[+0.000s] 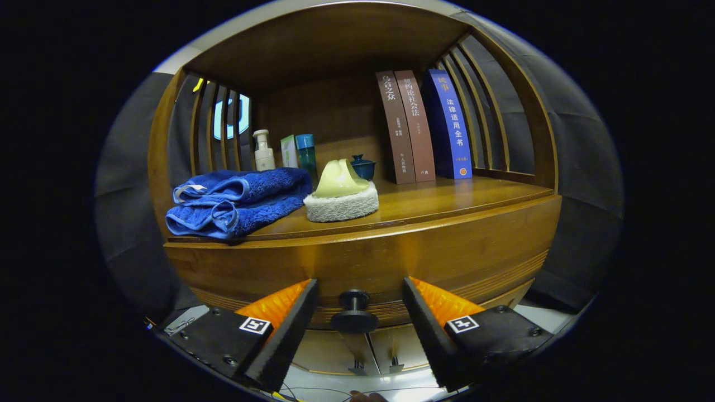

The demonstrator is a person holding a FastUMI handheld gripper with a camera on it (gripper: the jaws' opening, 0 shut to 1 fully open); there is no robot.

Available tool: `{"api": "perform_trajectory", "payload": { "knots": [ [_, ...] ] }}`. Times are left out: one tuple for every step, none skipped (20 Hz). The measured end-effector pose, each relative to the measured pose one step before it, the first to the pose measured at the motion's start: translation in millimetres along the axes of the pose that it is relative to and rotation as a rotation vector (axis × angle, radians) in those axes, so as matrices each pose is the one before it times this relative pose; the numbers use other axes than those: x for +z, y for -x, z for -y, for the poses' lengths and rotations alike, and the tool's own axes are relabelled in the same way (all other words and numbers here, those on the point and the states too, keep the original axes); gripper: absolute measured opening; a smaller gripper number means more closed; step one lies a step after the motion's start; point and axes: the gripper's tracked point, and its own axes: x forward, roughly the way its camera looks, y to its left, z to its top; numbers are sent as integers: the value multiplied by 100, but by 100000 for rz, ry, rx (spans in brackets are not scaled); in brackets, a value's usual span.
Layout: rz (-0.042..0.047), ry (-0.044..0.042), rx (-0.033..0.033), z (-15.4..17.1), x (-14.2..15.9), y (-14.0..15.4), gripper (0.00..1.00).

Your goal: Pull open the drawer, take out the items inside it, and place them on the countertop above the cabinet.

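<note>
The gripper [360, 329] is held spread wide, with nothing gripped; the drawer's knob [354, 312] is seen in the gap between the fingers, touched by neither. The drawer [363, 268] is seen shut or nearly so, its front flush under the countertop [447, 204]; what lies inside is hidden. Above the knob, on the countertop, a folded towel [237, 201] and a sponge [341, 198] are laid near the front edge, the towel's corner hanging slightly over it. Behind the sponge a small pot [363, 166], bottles [263, 151] and books [422, 128] are stood at the back.

Both an early and a late stage are fitted by this: the towel and sponge may have been taken from the drawer and the drawer closed again, or they may simply belong on the countertop while the drawer's contents remain unseen.

Several risks are judged from here. If the fingers are closed off-centre, the knob's thin stem may be missed and only its disc pinched, so that the grip is lost under pull. If the pull is angled rather than straight out from the knob, the drawer may be jammed. If the gripper is lifted carelessly past the knob, the overhanging towel may be caught and dragged off the countertop.
</note>
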Motion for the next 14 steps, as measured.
{"api": "perform_trajectory", "payload": {
  "knots": [
    [-452, 245, -29, 52, -39, 14, 98],
    [-1303, 149, -388, 167, -119, 21, 98],
    [-1220, -163, -220, 104, -57, 166, 99],
    [-310, -319, -62, 104, 239, 323, 99],
    [977, -148, 151, -38, 506, 465, 99],
    [1475, 213, -147, 143, 717, 460, 99],
    [1464, 725, -239, 29, 778, 509, 99],
    [1373, 959, -144, -34, 907, 584, 99],
    [1488, 745, 263, -116, 1055, 573, 99],
    [1669, 502, 784, -325, 1256, 610, 99],
    [1868, 467, 955, -286, 1302, 665, 99],
    [2056, 322, 799, -204, 1286, 680, 99],
    [2417, 403, 846, -206, 1374, 719, 99],
    [2622, 575, 713, -236, 1389, 726, 99]
  ]
}}
